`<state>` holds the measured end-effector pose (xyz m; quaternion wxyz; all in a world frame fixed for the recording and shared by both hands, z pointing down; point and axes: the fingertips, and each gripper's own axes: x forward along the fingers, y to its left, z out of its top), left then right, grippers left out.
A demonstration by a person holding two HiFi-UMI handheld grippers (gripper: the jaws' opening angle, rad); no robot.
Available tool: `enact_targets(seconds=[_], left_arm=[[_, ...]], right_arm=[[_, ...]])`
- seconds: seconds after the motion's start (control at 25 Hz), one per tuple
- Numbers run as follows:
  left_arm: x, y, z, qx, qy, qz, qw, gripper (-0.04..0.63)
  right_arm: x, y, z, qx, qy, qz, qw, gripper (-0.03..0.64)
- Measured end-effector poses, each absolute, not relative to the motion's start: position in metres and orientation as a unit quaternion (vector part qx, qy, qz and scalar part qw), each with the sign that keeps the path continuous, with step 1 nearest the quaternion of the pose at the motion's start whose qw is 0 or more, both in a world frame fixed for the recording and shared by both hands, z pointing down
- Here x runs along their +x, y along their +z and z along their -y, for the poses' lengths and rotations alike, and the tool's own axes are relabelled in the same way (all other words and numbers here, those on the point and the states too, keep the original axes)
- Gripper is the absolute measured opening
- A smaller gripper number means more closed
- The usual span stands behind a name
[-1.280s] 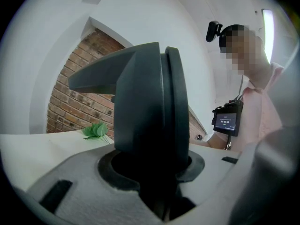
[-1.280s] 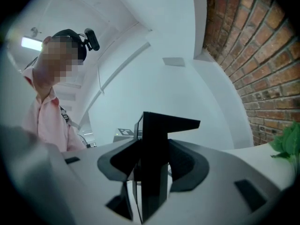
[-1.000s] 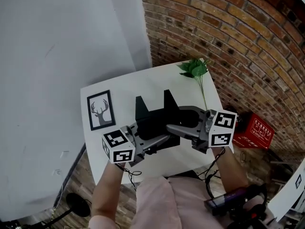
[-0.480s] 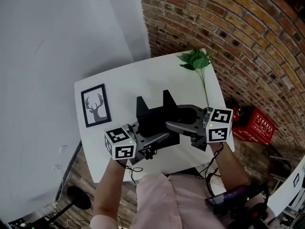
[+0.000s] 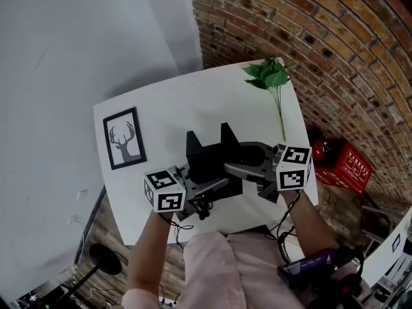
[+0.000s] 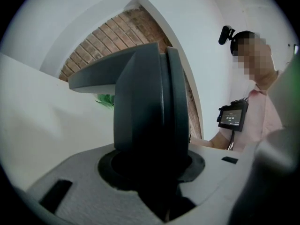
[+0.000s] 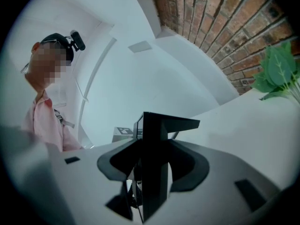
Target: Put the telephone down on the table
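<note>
Telephone (image 5: 207, 154) tight between left gripper (image 5: 211, 186), right gripper (image 5: 241, 170)

We cannot see beneath the telephone (image 5: 207, 159), so its contact with the table (image 5: 174, 102) is undecided. We cannot read the small print on the red box (image 5: 347, 167).

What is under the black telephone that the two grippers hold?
Under the telephone lies the white table. The telephone covers that patch, so I cannot tell whether anything lies there, or whether the telephone already touches the table.
</note>
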<state>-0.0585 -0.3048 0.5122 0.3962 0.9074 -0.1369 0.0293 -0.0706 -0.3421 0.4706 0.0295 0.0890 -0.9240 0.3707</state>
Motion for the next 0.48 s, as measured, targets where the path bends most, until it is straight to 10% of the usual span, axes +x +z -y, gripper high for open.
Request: enact_targets(seconds=[0.48], left_arm=[[-0.053, 0.545, 0.311, 0.885, 0.024, 0.137, 0.444, 0.167]], right_arm=[[-0.066, 0.508, 0.352, 0.088, 0.413, 0.905, 0.045, 0.199]])
